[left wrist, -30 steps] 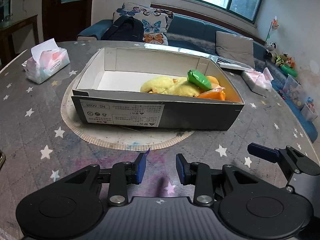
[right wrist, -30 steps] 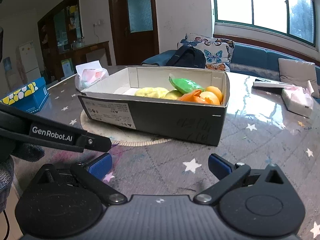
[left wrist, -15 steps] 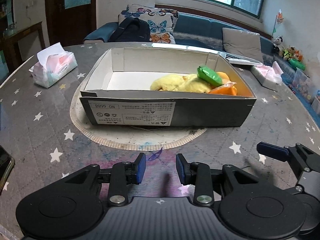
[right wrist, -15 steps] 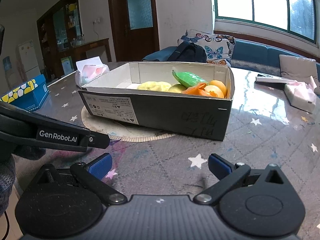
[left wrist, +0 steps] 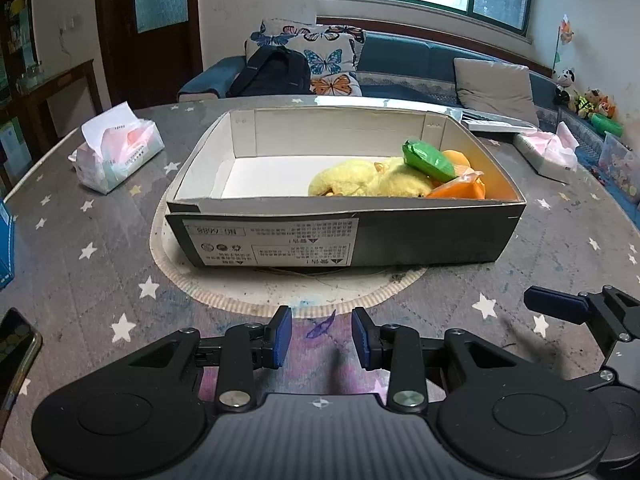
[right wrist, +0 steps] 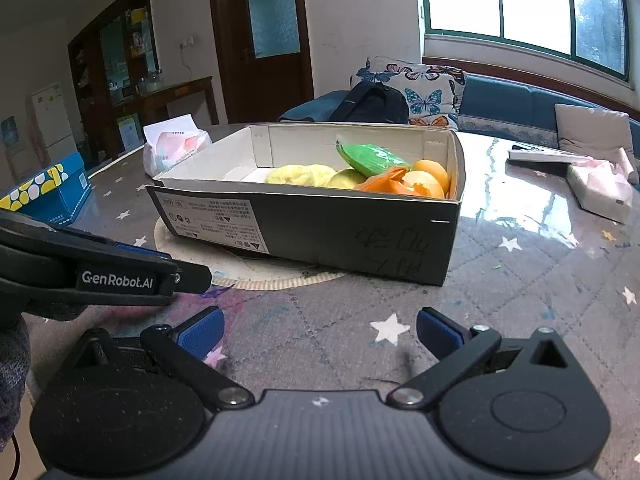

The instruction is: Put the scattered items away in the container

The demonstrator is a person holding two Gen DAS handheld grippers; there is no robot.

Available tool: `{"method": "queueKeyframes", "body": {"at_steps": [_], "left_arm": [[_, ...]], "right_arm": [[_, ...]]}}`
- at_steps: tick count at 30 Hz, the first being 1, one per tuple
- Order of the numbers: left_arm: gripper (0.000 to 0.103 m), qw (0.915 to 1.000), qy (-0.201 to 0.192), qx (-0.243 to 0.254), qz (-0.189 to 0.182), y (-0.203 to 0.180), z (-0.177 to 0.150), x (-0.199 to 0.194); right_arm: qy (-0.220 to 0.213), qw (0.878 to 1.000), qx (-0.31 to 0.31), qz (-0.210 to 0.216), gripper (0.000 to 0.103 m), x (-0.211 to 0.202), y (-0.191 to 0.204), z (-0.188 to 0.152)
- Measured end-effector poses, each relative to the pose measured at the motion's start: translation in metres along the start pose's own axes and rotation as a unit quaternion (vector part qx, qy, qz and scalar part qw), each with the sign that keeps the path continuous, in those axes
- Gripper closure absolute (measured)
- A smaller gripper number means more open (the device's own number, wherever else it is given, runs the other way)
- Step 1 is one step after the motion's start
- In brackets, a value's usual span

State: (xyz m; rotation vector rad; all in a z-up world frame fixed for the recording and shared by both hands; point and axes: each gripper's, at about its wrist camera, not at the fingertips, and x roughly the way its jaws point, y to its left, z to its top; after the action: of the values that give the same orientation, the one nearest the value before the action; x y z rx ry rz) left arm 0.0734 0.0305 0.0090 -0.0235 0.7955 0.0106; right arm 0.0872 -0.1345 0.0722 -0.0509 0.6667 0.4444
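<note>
A black cardboard box [left wrist: 440, 236] [right wrist: 340, 236] with a white inside stands on a round mat in the table's middle. In its right part lie a yellow plush toy [left wrist: 360, 180] [right wrist: 300, 174], a green packet [left wrist: 428, 159] [right wrist: 370, 158] and orange items [left wrist: 460, 190] [right wrist: 424, 182]. My left gripper [left wrist: 322, 336] hovers low in front of the box, jaws a narrow gap apart and empty. My right gripper [right wrist: 318, 330] is wide open and empty, in front of the box's right corner. Its finger shows in the left wrist view [left wrist: 556, 306].
A tissue pack [left wrist: 116, 156] [right wrist: 176, 148] lies left of the box, another [left wrist: 548, 154] [right wrist: 600, 188] at the right by a remote [right wrist: 548, 156]. A blue carton [right wrist: 44, 196] and a phone [left wrist: 14, 350] sit at the left edge. A sofa stands behind the table.
Both grippers have drawn back a little from the box and lifted slightly; the box looks smaller and more centred. The jaws have kept their openings.
</note>
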Motion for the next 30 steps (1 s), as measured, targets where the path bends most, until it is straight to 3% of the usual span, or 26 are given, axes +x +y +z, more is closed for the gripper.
{"method": "queueKeyframes", "body": {"at_steps": [30], "left_arm": [[0.067, 0.9990, -0.017, 0.013, 0.040, -0.002, 0.013, 0.018]], "right_arm": [[0.015, 1.000, 0.018, 0.003, 0.000, 0.021, -0.003, 0.014]]}}
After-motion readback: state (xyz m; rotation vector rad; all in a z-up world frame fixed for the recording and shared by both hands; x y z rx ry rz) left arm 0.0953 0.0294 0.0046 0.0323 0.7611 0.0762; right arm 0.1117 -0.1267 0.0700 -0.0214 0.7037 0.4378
